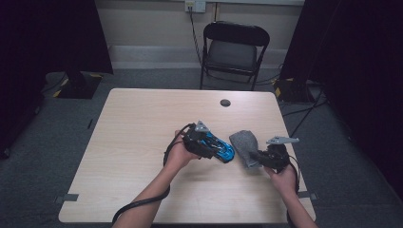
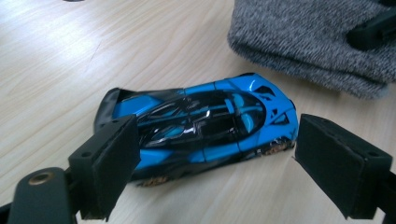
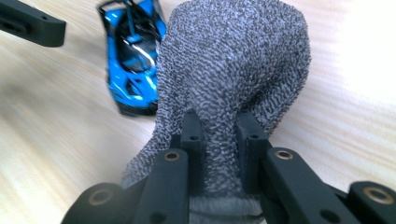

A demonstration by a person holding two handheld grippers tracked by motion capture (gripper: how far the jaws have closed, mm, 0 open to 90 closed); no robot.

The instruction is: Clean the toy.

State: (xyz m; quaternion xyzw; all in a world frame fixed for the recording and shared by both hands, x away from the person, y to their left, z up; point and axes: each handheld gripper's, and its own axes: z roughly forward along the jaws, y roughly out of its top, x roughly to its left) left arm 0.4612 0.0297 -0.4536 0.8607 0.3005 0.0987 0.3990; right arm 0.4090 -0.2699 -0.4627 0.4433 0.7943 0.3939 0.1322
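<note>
Near the tabletop's (image 1: 142, 123) right edge, the right hand-held gripper (image 3: 219, 126) pinches a grey knitted cloth (image 3: 233, 60). Just beside it, the left hand-held gripper (image 2: 215, 158) stands open around a blue toy car (image 2: 201, 123), pads clear of it.

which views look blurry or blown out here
Right gripper view: the table at upper right is blown out to white, and the wood at left smears with motion blur; the grey cloth stays sharp. Left gripper view: the blue toy car is crisp, with small glints on its canopy. High view: dim, with dark edges.
</note>
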